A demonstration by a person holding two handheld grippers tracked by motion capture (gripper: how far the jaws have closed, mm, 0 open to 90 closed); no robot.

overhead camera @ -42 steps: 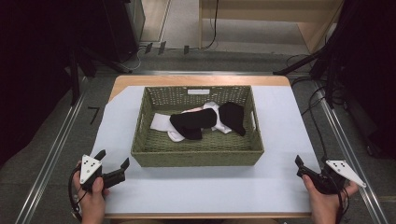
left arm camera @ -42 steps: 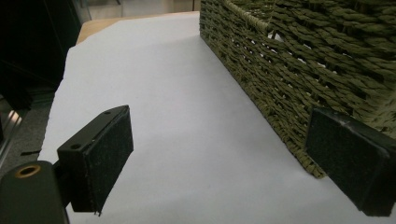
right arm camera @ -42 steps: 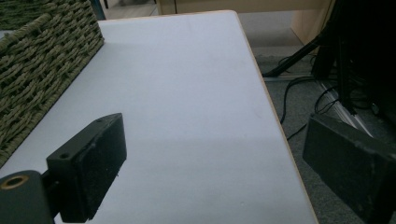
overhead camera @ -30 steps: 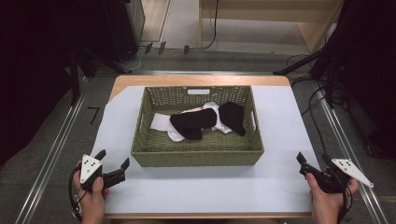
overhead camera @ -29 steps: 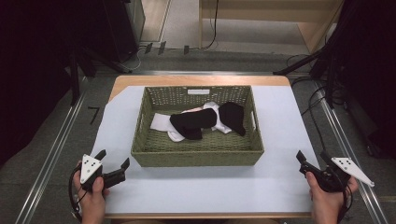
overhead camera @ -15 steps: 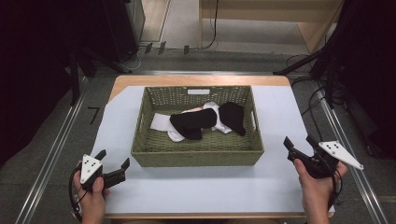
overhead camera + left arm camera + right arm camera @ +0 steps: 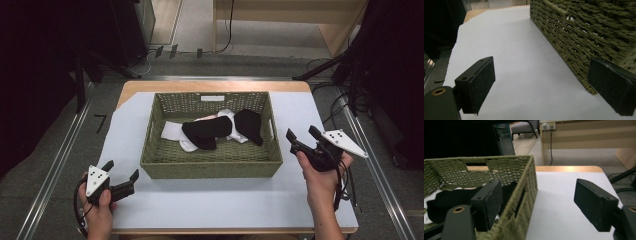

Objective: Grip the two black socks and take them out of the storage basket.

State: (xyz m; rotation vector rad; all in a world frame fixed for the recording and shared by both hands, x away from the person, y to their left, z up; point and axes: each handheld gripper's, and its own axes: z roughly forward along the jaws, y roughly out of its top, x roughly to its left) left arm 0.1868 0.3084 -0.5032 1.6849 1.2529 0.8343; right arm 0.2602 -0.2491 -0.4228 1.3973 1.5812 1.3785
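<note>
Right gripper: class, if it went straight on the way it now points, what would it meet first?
Probably the basket's right wall: the open right gripper straddles that rim in its own view, though depth is unclear.

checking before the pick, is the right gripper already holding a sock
No, the right gripper is open beside the basket, its jaws spread with nothing between them, while the socks lie inside the basket.

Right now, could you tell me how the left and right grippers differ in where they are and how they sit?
The left gripper sits low by the basket's near left corner, over the white sheet; the right gripper is raised beside the basket's right wall. The left one's jaws point along the outer wall; the right one's straddle the rim, towards the socks. Both are open and empty.
</note>
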